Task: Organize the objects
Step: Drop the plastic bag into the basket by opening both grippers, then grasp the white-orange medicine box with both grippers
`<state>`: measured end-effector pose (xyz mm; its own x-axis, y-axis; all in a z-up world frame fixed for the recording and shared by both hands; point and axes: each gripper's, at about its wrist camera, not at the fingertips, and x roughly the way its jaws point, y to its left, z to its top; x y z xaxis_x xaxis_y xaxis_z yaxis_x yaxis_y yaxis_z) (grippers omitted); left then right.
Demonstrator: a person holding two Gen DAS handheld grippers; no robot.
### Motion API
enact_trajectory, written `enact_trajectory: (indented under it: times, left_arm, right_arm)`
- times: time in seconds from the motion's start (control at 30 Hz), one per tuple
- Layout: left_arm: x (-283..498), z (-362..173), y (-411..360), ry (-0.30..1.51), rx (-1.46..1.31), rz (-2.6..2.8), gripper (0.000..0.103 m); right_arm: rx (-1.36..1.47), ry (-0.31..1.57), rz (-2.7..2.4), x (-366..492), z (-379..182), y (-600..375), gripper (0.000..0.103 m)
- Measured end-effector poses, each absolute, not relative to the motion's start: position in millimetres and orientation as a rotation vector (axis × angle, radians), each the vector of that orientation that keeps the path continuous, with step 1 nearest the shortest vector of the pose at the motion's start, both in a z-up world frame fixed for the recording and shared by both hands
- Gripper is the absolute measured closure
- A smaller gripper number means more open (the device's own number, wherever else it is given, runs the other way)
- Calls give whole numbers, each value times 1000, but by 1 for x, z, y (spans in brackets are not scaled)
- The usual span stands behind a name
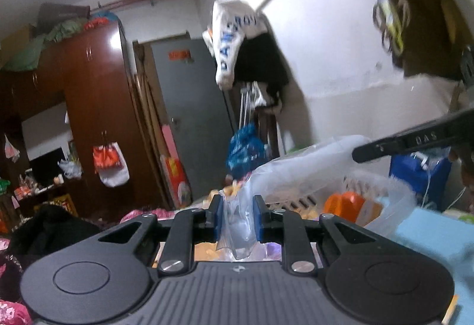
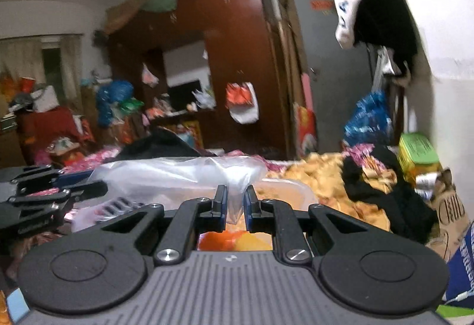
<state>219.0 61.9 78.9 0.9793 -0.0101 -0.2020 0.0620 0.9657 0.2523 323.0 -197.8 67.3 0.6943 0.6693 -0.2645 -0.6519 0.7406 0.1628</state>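
Observation:
A clear plastic bag [image 1: 296, 173] is stretched between both grippers over a white slatted basket [image 1: 364, 181]. My left gripper [image 1: 237, 215] is shut on one edge of the bag, with film bunched between its blue pads. My right gripper [image 2: 235, 206] is shut on the other edge of the bag [image 2: 177, 173]. An orange packet [image 1: 343, 203] lies in the basket, and orange contents [image 2: 234, 240] show below the right gripper. The right gripper's finger [image 1: 414, 141] enters the left wrist view from the right. The left gripper [image 2: 44, 191] shows at the left of the right wrist view.
A bed with a yellow patterned blanket [image 2: 320, 173] and black clothes [image 2: 394, 200] lies ahead. A brown wardrobe [image 1: 94, 105], a grey door [image 1: 192, 105] and hanging laundry [image 1: 234, 37] stand behind. A light blue surface [image 1: 432, 236] is at right. A green box [image 2: 417, 153] sits by the wall.

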Motion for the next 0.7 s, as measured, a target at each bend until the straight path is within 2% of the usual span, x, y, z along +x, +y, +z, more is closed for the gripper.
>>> enact_trajectory:
  times: [0.07,0.13,0.17,0.2,0.23,0.27,0.3,0.37,0.47,0.6,0.7]
  left_arm:
    - [228,72,63,219,249,-32,77]
    - [236,69,71,242,210,-30,71]
    - [239,66,75,253,193,-23,61]
    - [241,63,78,262,184,-10,44]
    - [244,62,81,272,176,6,35]
    - [242,61,84,268,169,20,21]
    - [237,61,85,254,170,26,17]
    - [226,62,88,227,166,44,15]
    - [206,68,94,197,123,70,10]
    - [170,67,101,161,64,33,4]
    - [147,54,101,201,19,-14,4]
  right_arm:
    - [42,332,718,328,60,-194,89]
    - [26,351,707,329,56,-193,85]
    - [25,368,695,331,54,-193,74]
    - [29,377,687,332,54,-195,57]
    - [38,380,676,331,55,-198,48]
    - [48,371,661,328,56,-200,32]
    - [57,353,653,325,59,-203,17]
    - [66,322,638,317,62,-210,7]
    - [78,303,623,301,67,-219,0]
    - [101,301,650,275,61,-240,0]
    - [118,350,679,263,46,-249,0]
